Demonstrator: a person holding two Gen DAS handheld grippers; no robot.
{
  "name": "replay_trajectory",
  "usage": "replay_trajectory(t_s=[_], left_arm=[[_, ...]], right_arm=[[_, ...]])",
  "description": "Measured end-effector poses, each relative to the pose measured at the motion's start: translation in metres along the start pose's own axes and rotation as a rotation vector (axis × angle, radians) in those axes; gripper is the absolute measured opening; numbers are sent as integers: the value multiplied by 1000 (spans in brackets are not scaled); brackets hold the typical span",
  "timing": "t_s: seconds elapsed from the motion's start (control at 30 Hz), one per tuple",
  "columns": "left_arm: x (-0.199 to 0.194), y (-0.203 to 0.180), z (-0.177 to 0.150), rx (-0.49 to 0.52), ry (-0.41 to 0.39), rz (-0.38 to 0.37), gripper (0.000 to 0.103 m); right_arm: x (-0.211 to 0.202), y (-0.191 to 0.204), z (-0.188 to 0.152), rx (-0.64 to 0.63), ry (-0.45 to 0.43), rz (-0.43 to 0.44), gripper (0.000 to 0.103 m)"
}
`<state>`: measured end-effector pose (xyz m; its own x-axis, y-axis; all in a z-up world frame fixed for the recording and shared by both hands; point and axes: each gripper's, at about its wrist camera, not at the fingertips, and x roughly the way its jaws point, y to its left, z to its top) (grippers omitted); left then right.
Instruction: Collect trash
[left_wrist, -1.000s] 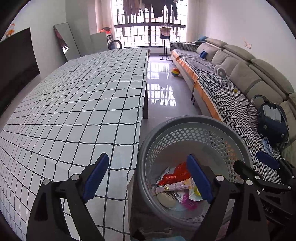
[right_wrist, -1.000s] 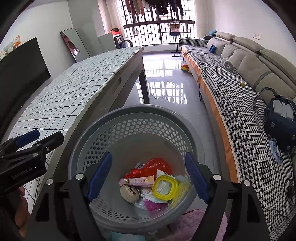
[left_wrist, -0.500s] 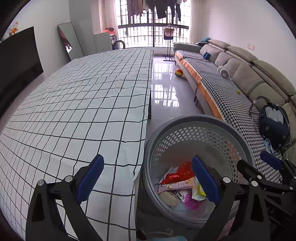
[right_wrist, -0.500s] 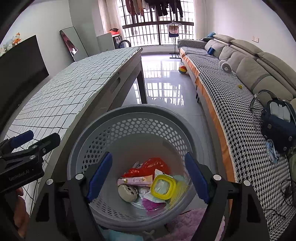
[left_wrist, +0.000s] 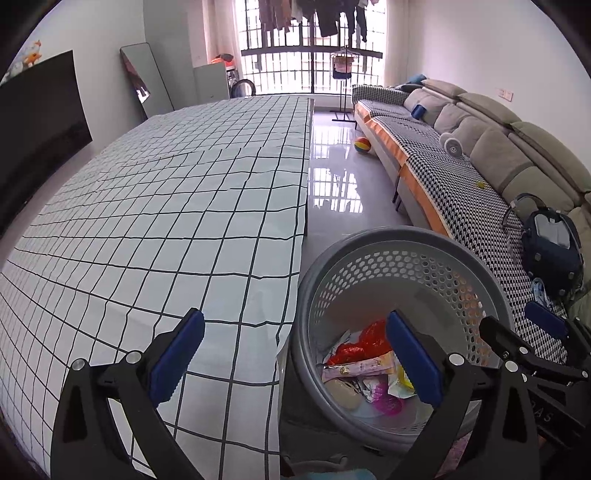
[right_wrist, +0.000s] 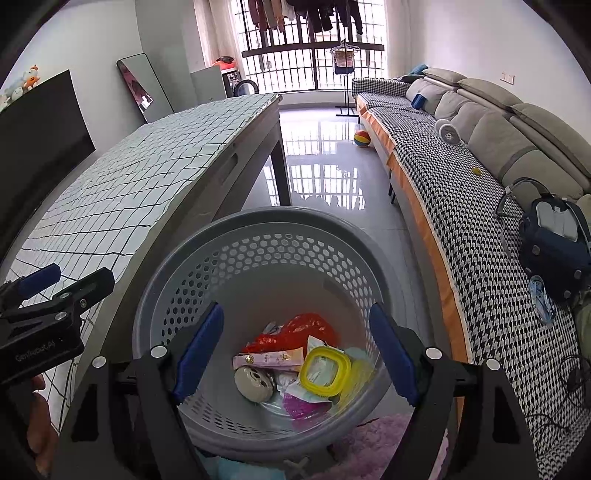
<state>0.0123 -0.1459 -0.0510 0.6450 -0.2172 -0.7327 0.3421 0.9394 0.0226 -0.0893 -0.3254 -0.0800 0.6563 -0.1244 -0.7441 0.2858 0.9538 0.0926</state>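
Through the left wrist camera I see my left claw (left_wrist: 295, 363) spread wide with nothing between its pads, straddling the near right corner of the surface (left_wrist: 166, 221), whose checked cloth looks bare. The grey perforated laundry basket (left_wrist: 402, 243) stands on the floor just beside that edge, and the trash sits in its bottom: a red plastic wrapper (left_wrist: 354, 341), a pink sachet (left_wrist: 354, 369) and a magenta scrap.

Through the right wrist camera my right claw (right_wrist: 295, 356) hangs over the basket's mouth (right_wrist: 280, 218), jaws parted and holding nothing. Below lie the red wrapper (right_wrist: 295, 330), the sachet (right_wrist: 269, 360), a yellow lid ring (right_wrist: 325, 371) and a round beige piece (right_wrist: 254, 384). The left claw (right_wrist: 55, 284) shows at the left edge, over the cloth.

I judge it all light. The wrappers are thin, crinkly and slippery, best pinched across a folded edge; the ring looks stiff enough to take by its rim.
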Motion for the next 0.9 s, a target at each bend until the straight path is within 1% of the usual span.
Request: replay_trajectory(t_s=[0.9], left_arm=[[-1,-3,-2,5,6,17,97]], right_arm=[[2,0,-2,5,-3,1,77]])
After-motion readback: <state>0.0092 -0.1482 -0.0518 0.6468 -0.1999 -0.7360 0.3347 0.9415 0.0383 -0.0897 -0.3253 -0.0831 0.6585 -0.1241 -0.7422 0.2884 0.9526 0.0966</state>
